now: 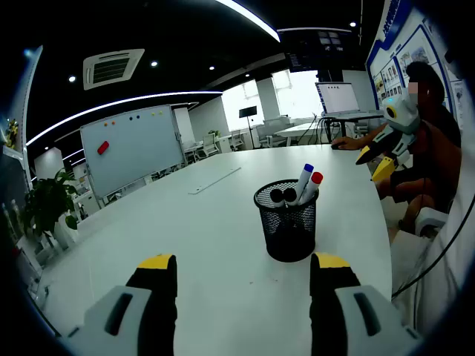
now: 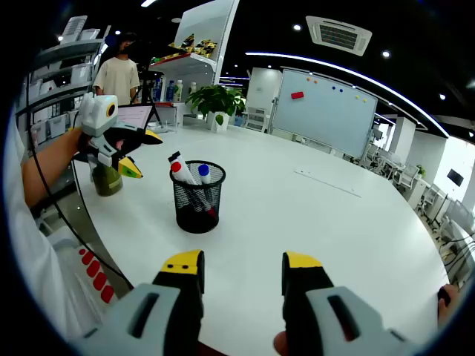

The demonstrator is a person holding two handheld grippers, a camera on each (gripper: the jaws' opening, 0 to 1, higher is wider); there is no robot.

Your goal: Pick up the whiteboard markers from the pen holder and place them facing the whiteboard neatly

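A: What carried everything?

B: A big white tabletop [image 1: 223,245], with a freestanding whiteboard [image 1: 132,154] well beyond its far edge. A red eraser-like block [image 1: 102,147] and small coloured magnets stuck to the board. A long clear ruler [image 1: 214,180] lay on the far half of the tabletop.

A: And the markers?

B: All standing in a black mesh pen holder [image 1: 287,221] in the near middle of the tabletop. A blue-capped marker [image 1: 305,179] and a red-capped marker [image 1: 313,185] leaned out highest; two black caps [image 1: 283,196] sat lower. I'd say none had been taken out yet.

A: The tongs?

B: The left tongs [image 1: 241,278] were spread wide and empty, short of the holder and aimed at it. The right tongs [image 2: 243,276] were likewise parted and held nothing, facing the holder from the other side. Both probably stood open ready for a grab, one from each side.

A: Smaller things?

B: A potted plant [image 2: 214,99] and a greenish bottle [image 2: 107,178] near the left tongs.
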